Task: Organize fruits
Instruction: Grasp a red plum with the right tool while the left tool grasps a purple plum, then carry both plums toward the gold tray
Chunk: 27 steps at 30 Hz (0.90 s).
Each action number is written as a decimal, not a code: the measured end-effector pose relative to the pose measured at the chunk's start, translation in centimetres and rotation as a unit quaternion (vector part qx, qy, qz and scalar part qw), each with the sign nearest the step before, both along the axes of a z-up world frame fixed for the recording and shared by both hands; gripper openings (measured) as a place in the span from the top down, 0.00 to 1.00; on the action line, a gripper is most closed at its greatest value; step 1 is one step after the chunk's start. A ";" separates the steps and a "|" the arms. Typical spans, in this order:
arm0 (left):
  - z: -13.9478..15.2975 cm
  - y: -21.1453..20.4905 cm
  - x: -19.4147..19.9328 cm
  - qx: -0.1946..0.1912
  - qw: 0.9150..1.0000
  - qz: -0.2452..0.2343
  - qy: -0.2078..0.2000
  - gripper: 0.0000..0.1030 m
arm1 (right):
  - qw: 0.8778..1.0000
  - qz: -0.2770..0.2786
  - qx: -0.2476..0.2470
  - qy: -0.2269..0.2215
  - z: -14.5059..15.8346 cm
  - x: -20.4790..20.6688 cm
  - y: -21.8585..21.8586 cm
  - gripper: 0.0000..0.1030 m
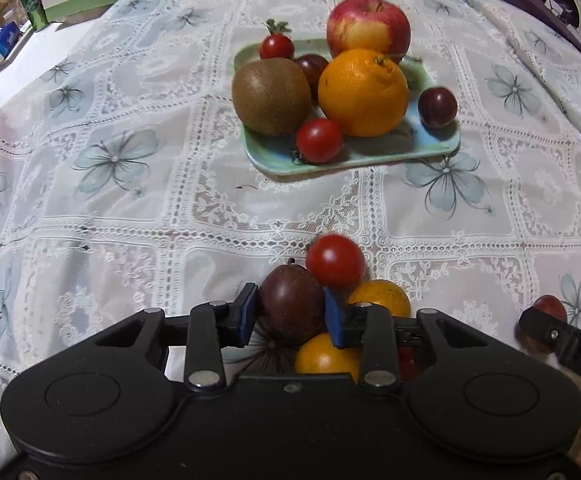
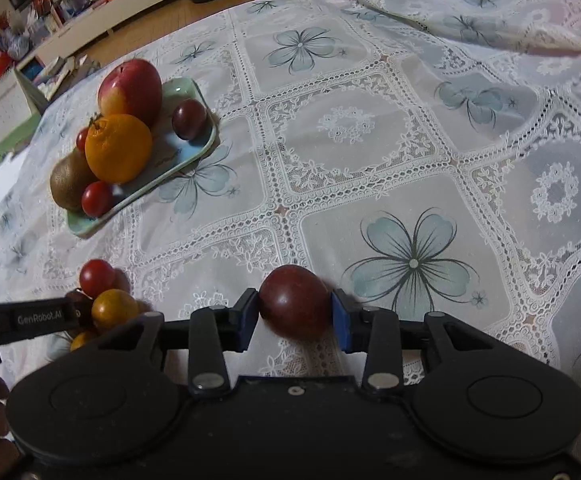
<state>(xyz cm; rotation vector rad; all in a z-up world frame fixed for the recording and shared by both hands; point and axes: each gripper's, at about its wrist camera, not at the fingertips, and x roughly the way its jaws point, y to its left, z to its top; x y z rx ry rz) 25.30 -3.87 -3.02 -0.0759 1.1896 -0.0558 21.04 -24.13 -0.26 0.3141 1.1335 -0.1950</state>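
Note:
My left gripper (image 1: 290, 314) is shut on a dark purple plum (image 1: 290, 300), among a small heap of loose fruit: a red tomato (image 1: 335, 260) and two small oranges (image 1: 380, 298). My right gripper (image 2: 295, 312) is shut on another dark red plum (image 2: 294, 300) just above the cloth. A pale green tray (image 1: 354, 156) farther off holds an apple (image 1: 368, 26), a large orange (image 1: 362, 92), a kiwi (image 1: 270, 96), tomatoes and plums. The tray also shows in the right wrist view (image 2: 194, 152).
A lace tablecloth with blue flowers (image 2: 410, 264) covers the table. Boxes and a can (image 1: 34, 10) stand at the far left edge. The right gripper's finger (image 1: 562, 338) shows at the left view's right edge. Shelves and clutter lie beyond the table.

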 end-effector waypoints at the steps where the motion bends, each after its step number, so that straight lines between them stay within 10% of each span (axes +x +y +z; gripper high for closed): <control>1: 0.5 0.1 -0.2 -0.001 1.000 0.000 -0.004 0.58 | 1.000 -0.005 0.006 -0.002 0.1 -0.1 -0.2 0.62; 14: 6.1 1.7 -7.8 -0.034 0.999 -0.033 -0.016 0.58 | 1.000 -0.027 0.002 -0.012 0.4 -0.8 -0.9 0.62; 27: 5.1 3.8 -17.6 -0.051 0.997 -0.047 -0.022 0.58 | 1.000 -0.026 -0.003 -0.011 0.5 -2.2 -0.4 0.62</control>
